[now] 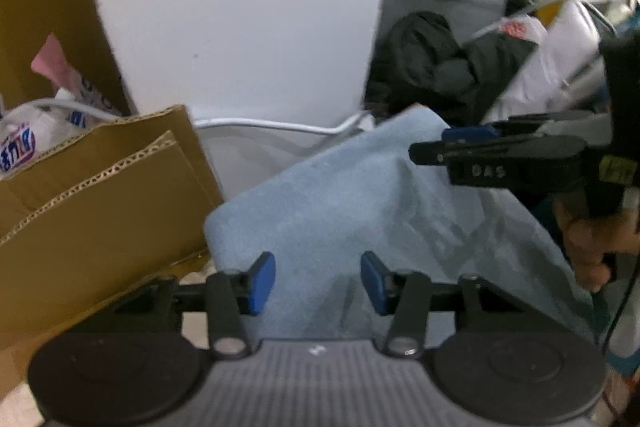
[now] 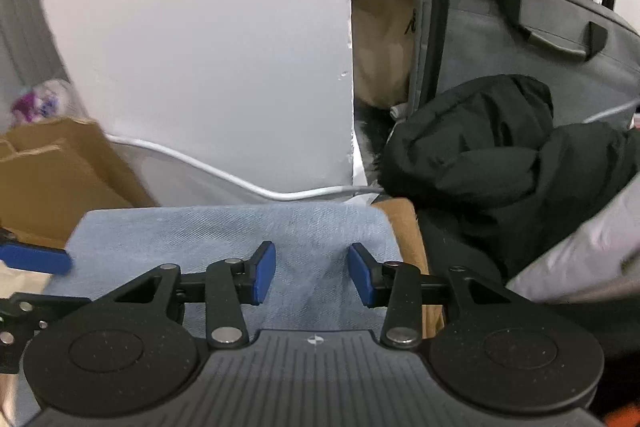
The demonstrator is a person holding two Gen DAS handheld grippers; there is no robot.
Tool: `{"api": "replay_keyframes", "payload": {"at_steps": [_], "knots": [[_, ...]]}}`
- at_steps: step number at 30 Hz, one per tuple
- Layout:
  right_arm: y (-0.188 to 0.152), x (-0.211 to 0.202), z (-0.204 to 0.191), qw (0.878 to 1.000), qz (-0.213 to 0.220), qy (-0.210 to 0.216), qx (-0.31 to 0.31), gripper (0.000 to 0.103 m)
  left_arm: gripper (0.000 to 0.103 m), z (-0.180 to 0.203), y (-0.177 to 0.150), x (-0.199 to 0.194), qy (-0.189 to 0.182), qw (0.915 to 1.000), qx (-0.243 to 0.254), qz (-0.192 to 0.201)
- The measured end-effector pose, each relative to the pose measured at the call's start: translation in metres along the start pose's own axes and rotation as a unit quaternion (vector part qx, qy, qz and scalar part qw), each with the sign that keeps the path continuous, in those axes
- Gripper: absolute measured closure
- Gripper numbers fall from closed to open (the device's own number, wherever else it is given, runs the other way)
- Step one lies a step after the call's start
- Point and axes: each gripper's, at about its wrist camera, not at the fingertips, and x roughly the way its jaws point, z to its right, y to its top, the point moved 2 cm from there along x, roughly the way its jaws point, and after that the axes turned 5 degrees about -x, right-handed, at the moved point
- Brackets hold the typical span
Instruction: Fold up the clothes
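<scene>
Below both pairs of blue pads lies the light blue garment (image 1: 340, 211), already folded to a compact slab, its long axis running left to right across the right wrist view. Your left gripper (image 1: 318, 283) hangs over the near-left part with jaws about half open, nothing between the pads. Your right gripper (image 2: 311, 277) stands likewise half open and empty over the cloth's right half, close to its right edge. Judgement: the right hand is nearer that free edge; the cardboard box (image 1: 100, 195) sits just beside the left edge.
</scene>
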Motion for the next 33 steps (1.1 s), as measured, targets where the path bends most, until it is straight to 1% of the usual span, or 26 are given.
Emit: {"api": "replay_keyframes", "payload": {"at_steps": [3, 5, 7, 10, 13, 15, 18, 20, 23, 25, 26, 27, 28, 31, 33], "knots": [[-0.009, -0.018, 0.0, 0.999, -0.003, 0.029, 0.021, 0.056, 0.058, 0.006, -0.009, -0.011, -0.006, 0.9999, 0.011, -0.002], [-0.016, -0.029, -0.009, 0.999, -0.006, 0.04, 0.005, 0.056, 0.059, 0.01, -0.015, -0.016, -0.015, 0.9997, 0.016, -0.006], [-0.027, -0.04, -0.018, 0.999, -0.009, 0.049, -0.012, 0.056, 0.059, 0.014, -0.022, -0.016, -0.013, 0.9995, 0.026, -0.015], [-0.047, -0.053, -0.028, 0.998, -0.018, 0.054, -0.034, 0.056, 0.059, 0.016, -0.033, -0.006, -0.006, 0.9987, 0.032, -0.04], [-0.068, -0.061, -0.027, 0.997, -0.031, 0.053, -0.04, 0.056, 0.058, 0.012, -0.038, 0.001, 0.003, 0.9986, 0.029, -0.043], [-0.078, -0.064, -0.021, 0.998, -0.03, 0.053, -0.034, 0.056, 0.058, 0.011, -0.038, 0.005, 0.007, 0.9985, 0.022, -0.049], [-0.089, -0.071, -0.016, 0.998, -0.035, 0.044, -0.025, 0.056, 0.056, 0.012, -0.035, 0.007, 0.011, 0.9981, 0.029, -0.053], [-0.097, -0.082, -0.017, 0.998, -0.034, 0.04, -0.031, 0.056, 0.054, 0.013, -0.035, 0.009, 0.016, 0.9978, 0.036, -0.053], [-0.113, -0.098, -0.018, 0.998, -0.029, 0.036, -0.034, 0.056, 0.054, 0.011, -0.037, 0.008, 0.018, 0.9979, 0.03, -0.055], [-0.127, -0.107, -0.018, 0.999, -0.021, 0.038, -0.028, 0.057, 0.057, 0.007, -0.04, 0.003, 0.019, 0.9979, 0.013, -0.061], [-0.132, -0.112, -0.018, 0.999, -0.018, 0.038, -0.027, 0.057, 0.06, 0.005, -0.042, 0.0, 0.019, 0.9978, 0.001, -0.063], [-0.137, -0.115, -0.018, 0.999, -0.017, 0.035, -0.026, 0.058, 0.061, 0.003, -0.044, -0.003, 0.02, 0.9976, -0.011, -0.065], [-0.141, -0.12, -0.018, 0.999, -0.017, 0.031, -0.028, 0.058, 0.061, 0.004, -0.048, -0.006, 0.026, 0.9976, -0.009, -0.064], [-0.152, -0.133, -0.02, 0.999, -0.018, 0.028, -0.025, 0.058, 0.061, 0.004, -0.062, -0.011, 0.025, 0.9974, -0.012, -0.066], [-0.161, -0.144, -0.019, 1.0, -0.008, 0.022, -0.012, 0.058, 0.061, 0.002, -0.07, -0.015, 0.023, 0.9974, -0.019, -0.066]]}}
